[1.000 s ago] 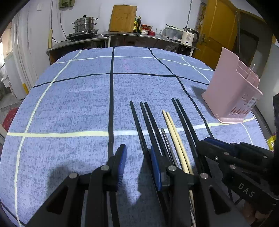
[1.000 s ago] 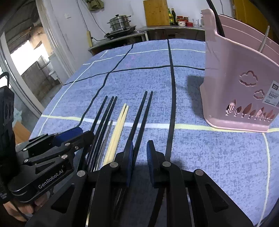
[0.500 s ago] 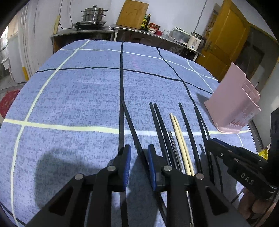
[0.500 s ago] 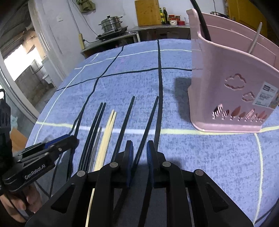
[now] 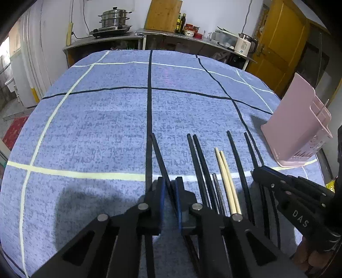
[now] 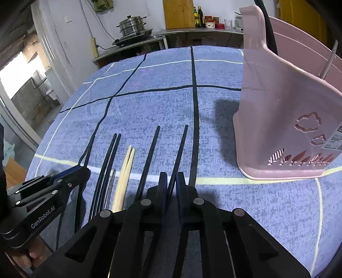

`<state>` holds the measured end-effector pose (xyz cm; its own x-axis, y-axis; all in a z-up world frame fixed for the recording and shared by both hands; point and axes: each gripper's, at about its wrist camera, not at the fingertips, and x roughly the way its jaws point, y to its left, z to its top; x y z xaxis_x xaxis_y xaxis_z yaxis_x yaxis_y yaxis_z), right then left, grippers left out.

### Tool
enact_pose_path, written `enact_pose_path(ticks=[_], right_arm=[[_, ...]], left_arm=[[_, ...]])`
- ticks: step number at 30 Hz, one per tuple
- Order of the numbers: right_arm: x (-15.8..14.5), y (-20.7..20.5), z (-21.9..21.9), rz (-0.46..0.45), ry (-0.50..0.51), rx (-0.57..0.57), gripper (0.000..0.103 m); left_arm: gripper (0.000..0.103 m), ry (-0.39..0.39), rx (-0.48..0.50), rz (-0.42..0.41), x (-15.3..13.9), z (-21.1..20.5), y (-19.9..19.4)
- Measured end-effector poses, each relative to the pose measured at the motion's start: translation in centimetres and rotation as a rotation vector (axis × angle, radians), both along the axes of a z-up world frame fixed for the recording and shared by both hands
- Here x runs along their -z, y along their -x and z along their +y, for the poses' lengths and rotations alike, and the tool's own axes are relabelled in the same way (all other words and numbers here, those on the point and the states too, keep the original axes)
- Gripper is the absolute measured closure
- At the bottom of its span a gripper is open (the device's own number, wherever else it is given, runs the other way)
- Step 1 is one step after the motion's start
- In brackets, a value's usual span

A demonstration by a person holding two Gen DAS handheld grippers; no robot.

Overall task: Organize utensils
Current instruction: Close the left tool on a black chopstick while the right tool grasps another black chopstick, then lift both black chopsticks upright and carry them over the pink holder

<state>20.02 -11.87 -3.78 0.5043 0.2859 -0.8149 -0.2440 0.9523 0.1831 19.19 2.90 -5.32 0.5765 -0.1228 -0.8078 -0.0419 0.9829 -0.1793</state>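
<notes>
My left gripper (image 5: pixel 170 186) is shut on a black chopstick (image 5: pixel 158 151) that points away over the blue cloth. My right gripper (image 6: pixel 171 181) is shut on another black chopstick (image 6: pixel 180 145). Between them on the cloth lie a pair of black chopsticks (image 5: pixel 197 158), a thin metal one (image 5: pixel 217 188), a pale wooden pair (image 5: pixel 225 177) and one more black chopstick (image 5: pixel 236 158). The pink utensil basket (image 6: pixel 284 119) stands upright at the right, with a black and a metal utensil standing in it. The right gripper also shows in the left wrist view (image 5: pixel 259 171).
The table is covered by a blue cloth (image 5: pixel 106 119) with black and pale lines. Behind it is a counter with a steel pot (image 5: pixel 114 19), a cutting board, bottles and a kettle. A yellow door (image 5: pixel 280 42) is at the back right.
Both grippers closed on a black chopstick each. The left one shifted its chopstick left of the bundle; the right one moved its chopstick right, toward the basket.
</notes>
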Motion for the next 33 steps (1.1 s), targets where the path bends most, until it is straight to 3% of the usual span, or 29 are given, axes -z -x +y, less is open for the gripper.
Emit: enact_pose_path(ticks=[8,23,33], right_arm=[[-2.4,1.3,-0.8,-0.05,-0.05,-0.013,0.096],[-10.6,5.0,-2.9,-0.226,-0.115,-0.015,0.097],[-13.6,6.8,-4.9,-0.294,-0.143,0.004,0.097]], left_arm=[[0.096,0.036,0.017,-0.028,-1.7,0.4,0.8],[0.097,0.052,0.059,-0.222,-11.3,0.9,4.7],[0.098,0.054,0.095,-0.286,-14.9,0.2,6.0]])
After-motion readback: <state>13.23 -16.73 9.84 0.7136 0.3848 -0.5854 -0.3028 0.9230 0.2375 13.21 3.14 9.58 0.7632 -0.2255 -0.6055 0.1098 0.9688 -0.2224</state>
